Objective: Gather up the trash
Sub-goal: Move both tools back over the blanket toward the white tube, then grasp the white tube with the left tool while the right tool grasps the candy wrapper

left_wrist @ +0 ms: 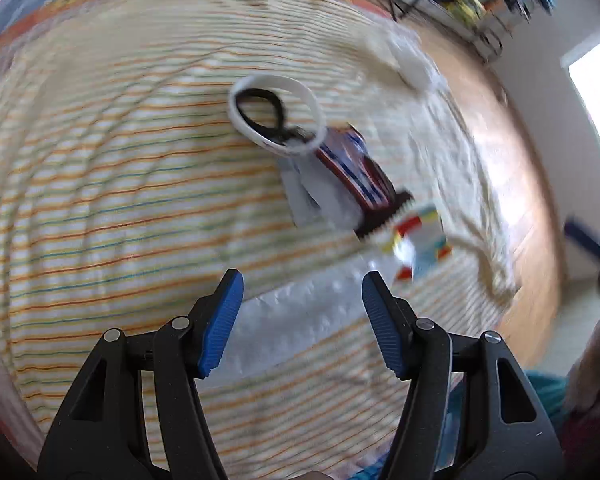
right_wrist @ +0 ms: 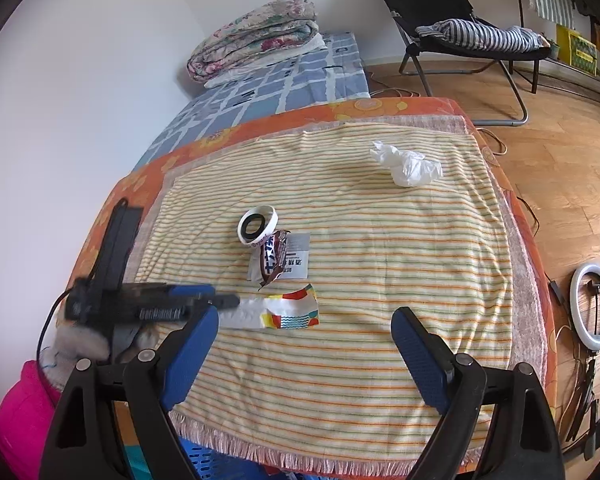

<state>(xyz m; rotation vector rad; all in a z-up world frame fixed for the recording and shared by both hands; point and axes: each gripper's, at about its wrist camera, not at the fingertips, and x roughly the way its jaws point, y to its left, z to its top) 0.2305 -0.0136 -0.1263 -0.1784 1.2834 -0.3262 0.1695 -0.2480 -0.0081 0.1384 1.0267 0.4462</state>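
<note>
Both grippers are open and empty. The left gripper (left_wrist: 302, 320) hangs low over the white end of a torn colourful wrapper (right_wrist: 278, 312) on the striped cloth (right_wrist: 380, 260) covering the surface. The right gripper (right_wrist: 300, 360) is above the cloth's near edge. A crumpled tissue (right_wrist: 406, 164) lies well apart, a candy wrapper (right_wrist: 274, 258) beside a white ring (right_wrist: 257, 225).

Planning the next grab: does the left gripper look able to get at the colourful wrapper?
Probably yes: the left gripper is open just short of the colourful wrapper, and nothing lies over the wrapper.
</note>
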